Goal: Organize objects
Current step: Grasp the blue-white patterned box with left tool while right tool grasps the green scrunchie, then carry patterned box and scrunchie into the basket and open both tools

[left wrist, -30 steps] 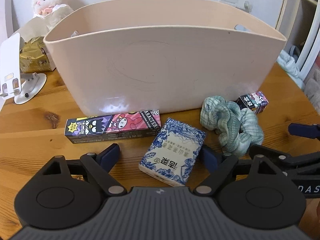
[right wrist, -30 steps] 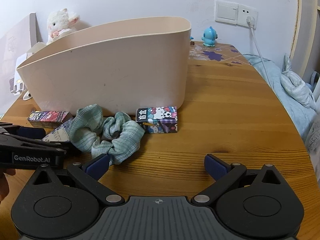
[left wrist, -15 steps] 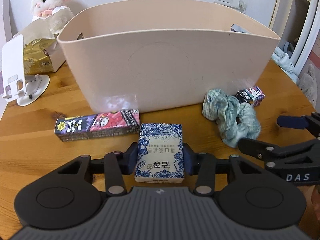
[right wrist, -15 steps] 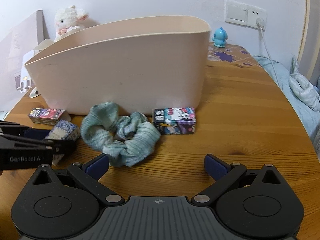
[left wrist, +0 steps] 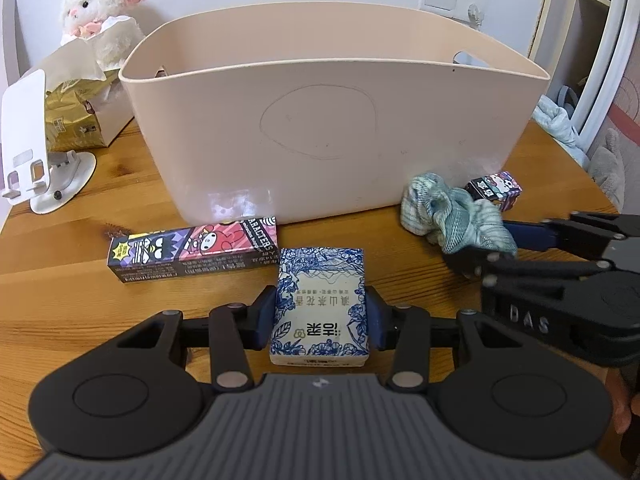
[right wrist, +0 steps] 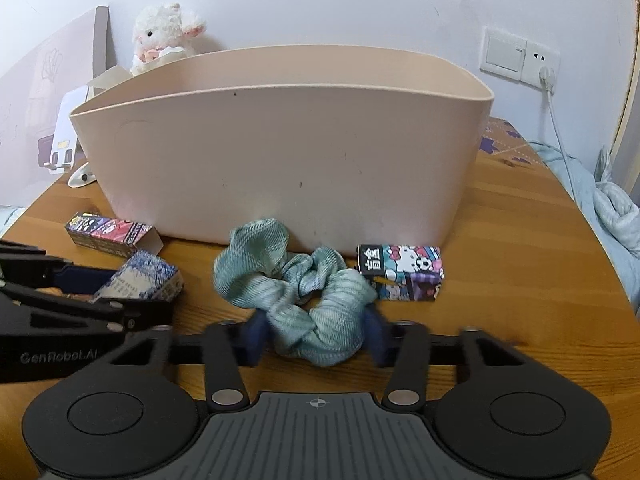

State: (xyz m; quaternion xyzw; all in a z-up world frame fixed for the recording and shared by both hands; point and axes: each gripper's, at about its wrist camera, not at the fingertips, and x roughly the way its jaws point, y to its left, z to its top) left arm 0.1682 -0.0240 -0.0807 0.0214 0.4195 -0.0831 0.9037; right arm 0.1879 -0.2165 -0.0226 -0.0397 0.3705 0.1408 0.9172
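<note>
A large beige bin (left wrist: 320, 128) stands on the wooden table (left wrist: 60, 264); it also shows in the right wrist view (right wrist: 280, 160). My left gripper (left wrist: 320, 314) is shut on a blue-and-white floral box (left wrist: 320, 300), also visible in the right wrist view (right wrist: 140, 276). My right gripper (right wrist: 318, 334) has closed around a green scrunchie (right wrist: 296, 288) in front of the bin; the scrunchie also shows in the left wrist view (left wrist: 452, 216). A long cartoon box (left wrist: 192, 250) lies left of the floral box. A small Hello Kitty box (right wrist: 400, 272) lies right of the scrunchie.
A white phone stand (left wrist: 28, 148), a gold packet (left wrist: 72, 124) and a plush lamb (left wrist: 100, 20) sit at the back left. A wall socket with a cable (right wrist: 548, 76) and bedding (right wrist: 616, 208) are to the right, past the table edge.
My left gripper closed on the floral box and lifted back slightly. My right gripper moved left to the scrunchie and closed around it.
</note>
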